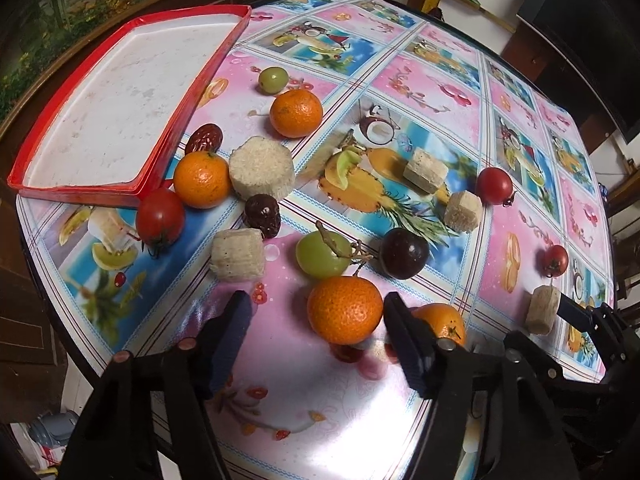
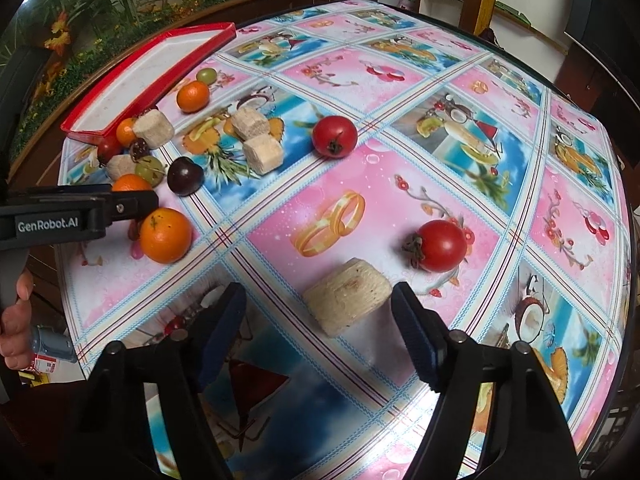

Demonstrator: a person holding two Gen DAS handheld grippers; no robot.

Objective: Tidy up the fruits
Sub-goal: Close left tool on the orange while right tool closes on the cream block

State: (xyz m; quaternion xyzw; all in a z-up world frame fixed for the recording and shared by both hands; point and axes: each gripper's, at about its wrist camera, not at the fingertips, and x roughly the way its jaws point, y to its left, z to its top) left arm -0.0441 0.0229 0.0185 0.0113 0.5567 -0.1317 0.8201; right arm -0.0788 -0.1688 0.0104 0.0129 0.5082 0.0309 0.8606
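Note:
My left gripper is open, with an orange just ahead between its fingertips on the table. A second orange lies behind its right finger. A green grape, a dark plum, tomatoes and pale sugarcane chunks are scattered beyond. The red-rimmed white tray at far left holds nothing. My right gripper is open, with a sugarcane chunk just ahead between its fingertips. A tomato lies beside the chunk. The left gripper's finger shows at left.
The round table has a glossy fruit-print cloth. More oranges, dates and a tomato lie across it. A flower mural and wooden rail run behind; shelves stand at the back right.

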